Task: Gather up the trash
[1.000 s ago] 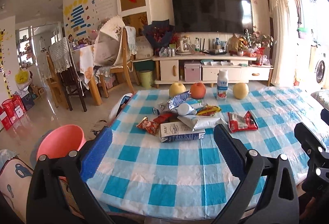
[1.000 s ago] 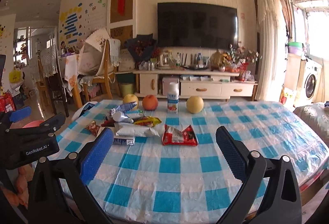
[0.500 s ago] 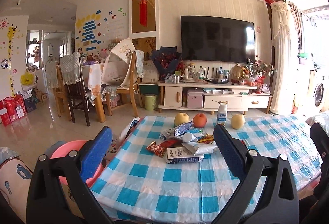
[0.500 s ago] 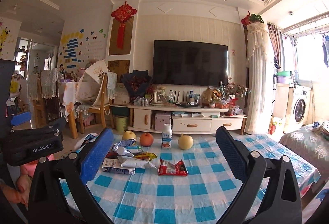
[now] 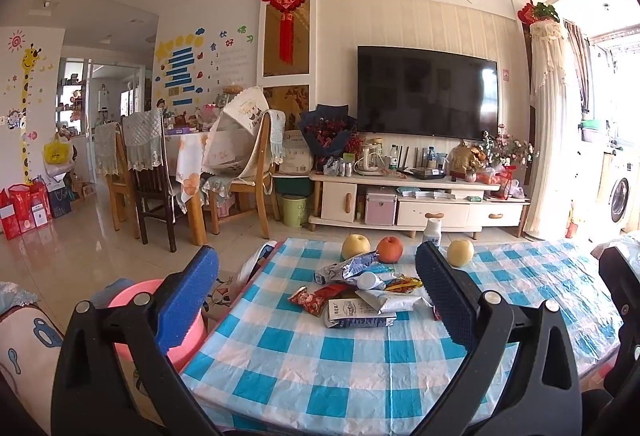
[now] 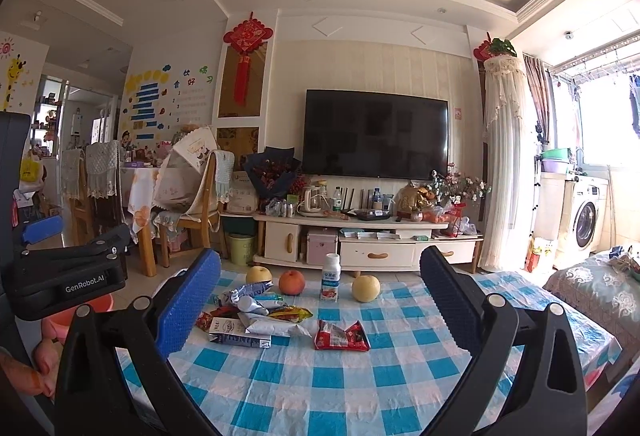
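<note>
- On the blue-and-white checked table (image 6: pixel 320 388), a pile of wrappers (image 6: pixel 256 320) lies toward the left side as I see it from the right wrist camera; a flattened milk carton (image 6: pixel 238 332) sits at the pile's near edge.
- One red snack wrapper (image 6: pixel 342 335) lies apart, just right of the pile.
- Behind the trash: two yellow pears (image 6: pixel 366 288), an orange-red fruit (image 6: pixel 291 282) and a small white bottle (image 6: pixel 331 277), upright, in a row.
- My left gripper (image 5: pixel 316 300): fingers wide apart, nothing between them, held above the near table edge. Pile (image 5: pixel 360 294) shows between the fingers, well ahead.
- My right gripper (image 6: pixel 320 300): fingers likewise spread wide, empty, over the near part of the table.
- Left gripper body is also visible at the left edge of the right view, with a hand (image 6: pixel 36 364) on it.
- Pink bin (image 5: pixel 132 300) stands on the floor just beside the table's left corner, partly hidden by the left finger (image 5: pixel 188 300).
</note>
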`<state>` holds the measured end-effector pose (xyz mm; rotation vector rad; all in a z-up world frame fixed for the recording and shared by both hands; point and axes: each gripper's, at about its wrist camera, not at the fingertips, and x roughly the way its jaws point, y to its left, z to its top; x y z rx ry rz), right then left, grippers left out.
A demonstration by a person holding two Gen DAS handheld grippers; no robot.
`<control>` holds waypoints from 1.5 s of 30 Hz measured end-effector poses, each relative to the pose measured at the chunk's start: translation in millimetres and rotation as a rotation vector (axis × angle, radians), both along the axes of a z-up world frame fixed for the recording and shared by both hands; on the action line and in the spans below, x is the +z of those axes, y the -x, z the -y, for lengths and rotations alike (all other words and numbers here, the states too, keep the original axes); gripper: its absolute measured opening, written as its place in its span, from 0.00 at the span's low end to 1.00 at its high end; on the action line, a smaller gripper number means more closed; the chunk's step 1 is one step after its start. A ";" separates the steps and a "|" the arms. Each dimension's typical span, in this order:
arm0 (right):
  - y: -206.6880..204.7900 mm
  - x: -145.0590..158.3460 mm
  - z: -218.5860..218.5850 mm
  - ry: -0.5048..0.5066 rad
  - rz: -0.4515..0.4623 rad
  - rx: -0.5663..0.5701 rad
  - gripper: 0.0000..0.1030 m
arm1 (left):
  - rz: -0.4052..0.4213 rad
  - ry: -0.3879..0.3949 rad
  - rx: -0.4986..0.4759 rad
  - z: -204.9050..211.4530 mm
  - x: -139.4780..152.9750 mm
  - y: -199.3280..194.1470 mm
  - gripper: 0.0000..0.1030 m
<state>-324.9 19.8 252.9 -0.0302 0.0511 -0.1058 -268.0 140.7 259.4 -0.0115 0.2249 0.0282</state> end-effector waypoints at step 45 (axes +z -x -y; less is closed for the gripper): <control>-197.3 -87.3 99.8 -0.219 -0.441 0.049 0.96 | -0.272 0.161 -0.123 -51.6 -134.9 -186.4 0.96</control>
